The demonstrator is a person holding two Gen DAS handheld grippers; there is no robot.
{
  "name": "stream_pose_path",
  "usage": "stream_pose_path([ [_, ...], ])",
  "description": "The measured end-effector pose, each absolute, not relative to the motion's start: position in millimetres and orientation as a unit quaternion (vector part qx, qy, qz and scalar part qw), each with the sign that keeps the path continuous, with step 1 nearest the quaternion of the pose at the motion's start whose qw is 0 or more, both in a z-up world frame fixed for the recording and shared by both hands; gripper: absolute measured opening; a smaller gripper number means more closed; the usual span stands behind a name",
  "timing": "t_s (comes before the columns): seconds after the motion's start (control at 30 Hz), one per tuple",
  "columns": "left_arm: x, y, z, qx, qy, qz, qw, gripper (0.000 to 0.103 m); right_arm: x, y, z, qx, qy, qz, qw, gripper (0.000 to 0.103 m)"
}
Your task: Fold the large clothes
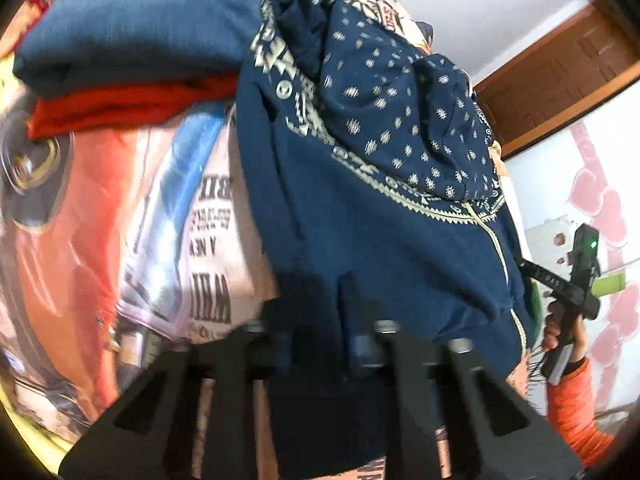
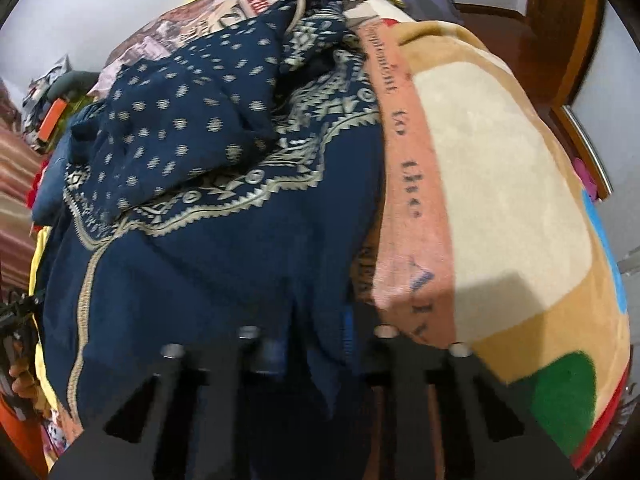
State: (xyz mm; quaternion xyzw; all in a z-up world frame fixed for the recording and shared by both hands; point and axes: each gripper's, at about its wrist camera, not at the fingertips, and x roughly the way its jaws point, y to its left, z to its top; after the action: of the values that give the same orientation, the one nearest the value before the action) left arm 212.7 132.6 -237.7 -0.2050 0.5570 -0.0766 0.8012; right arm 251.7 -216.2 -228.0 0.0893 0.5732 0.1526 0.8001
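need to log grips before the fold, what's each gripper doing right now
left gripper: closed on the hem of the navy patterned hoodie.
right gripper: closed on the same hoodie's hem.

one navy hoodie (image 1: 360,240), two folded garments (image 1: 132,60), two tongs (image 1: 320,344)

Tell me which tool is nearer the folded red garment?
Left. The left tool grips the navy hoodie beside the folded red garment; the right tool grips the hoodie's far side.

Navy zip-up hoodie (image 1: 360,220) (cream-patterned hood rumpled on top) lies spread on the bed.
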Motion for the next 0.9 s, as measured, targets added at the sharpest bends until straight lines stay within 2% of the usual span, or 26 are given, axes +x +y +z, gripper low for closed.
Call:
stream_pose_path([
  [0.2, 215.8, 131.3, -207.4, -0.169, 0.529, -0.084, 0.827, 0.009, 253.9, -210.4, -206.2, 0.09, 0.549, 0.165, 0.815, 0.01],
  [0.33, 230.7, 135.3, -178.3, -0.182, 0.497, -0.097, 0.843, 0.009, 259.5, -207.2, -176.8, 0.094, 0.508, 0.181, 0.837, 0.009],
  [0.63, 311.1, 149.1, -123.3, -0.204, 0.432, -0.082, 0.875, 0.009, 314.2, -193.0, -113.7, 0.101, 0.433, 0.203, 0.872, 0.009],
  [0.77, 357.9, 170.0, -122.1, -0.225, 0.417, -0.043, 0.879, 0.009, 366.6, -194.9, -99.7, 0.122, 0.411, 0.18, 0.885, 0.009],
  [0.9, 412.5, 192.0, -144.5, -0.238, 0.43, 0.0, 0.871, 0.009, 418.7, -185.1, -113.6, 0.115, 0.421, 0.149, 0.887, 0.009],
])
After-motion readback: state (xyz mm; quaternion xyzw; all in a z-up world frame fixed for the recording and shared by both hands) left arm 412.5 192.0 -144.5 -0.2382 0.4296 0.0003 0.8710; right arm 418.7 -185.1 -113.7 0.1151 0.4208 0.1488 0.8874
